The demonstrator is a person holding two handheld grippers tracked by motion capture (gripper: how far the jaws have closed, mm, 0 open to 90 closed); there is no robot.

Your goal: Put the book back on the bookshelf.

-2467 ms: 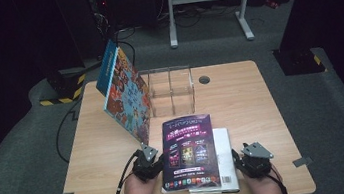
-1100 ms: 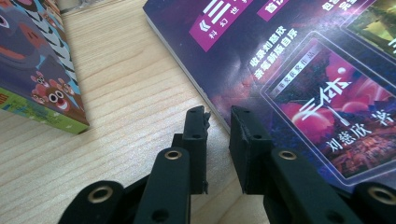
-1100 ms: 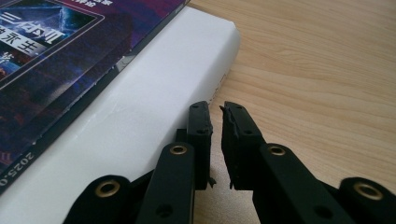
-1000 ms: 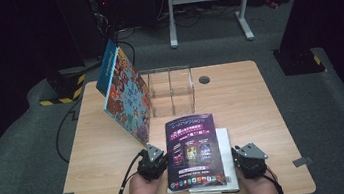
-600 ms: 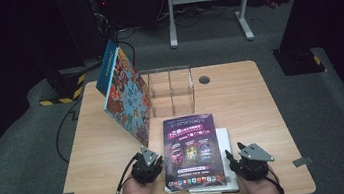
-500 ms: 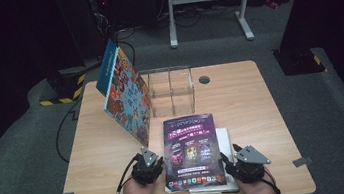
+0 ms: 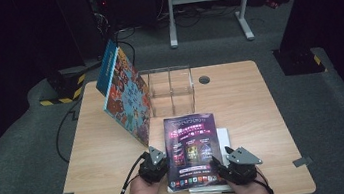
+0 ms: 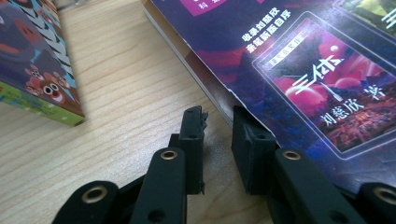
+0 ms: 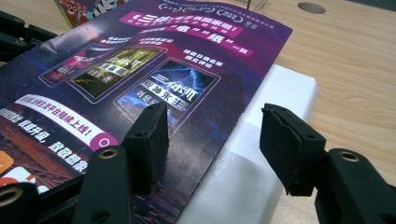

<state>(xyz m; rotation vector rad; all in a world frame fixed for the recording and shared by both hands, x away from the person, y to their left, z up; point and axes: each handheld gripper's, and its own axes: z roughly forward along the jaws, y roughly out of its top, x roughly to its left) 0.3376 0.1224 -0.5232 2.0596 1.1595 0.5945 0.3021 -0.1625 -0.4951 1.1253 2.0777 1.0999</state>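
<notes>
So there's a purple book (image 7: 191, 150) with Chinese print on the cover, lying flat on top of a white book (image 7: 222, 143) close to the near edge of the desk (image 7: 241, 98), a bit right of the middle, and both claws are parked at its near corners. Left claw (image 8: 218, 122) sits at the book's left edge: its jaws are nearly together with just a slim gap, one tip on the bare wood and the other right up against the cover's edge, maybe under it, hard to say. I can't see anything pinched between them, so I'd call it a loose nudge, not a grip. Those jaws have just been narrowing again after a brief widening. Right claw (image 9: 212, 140) is over the book's right side, jaws well apart and just been opening, one pad resting on the purple cover and the other hanging over the white book underneath, nothing clamped. My read is they're squaring up or getting ready to lift the purple one, probably headed for the clear acrylic rack (image 7: 170, 84) at the far side of the desk, where a colourful picture book (image 7: 124, 95) already leans against its left end. Next move likely needs the right claw to come lower and close on the cover's edge only, without catching the white book, while the left one gets a jaw under the opposite edge.
</notes>
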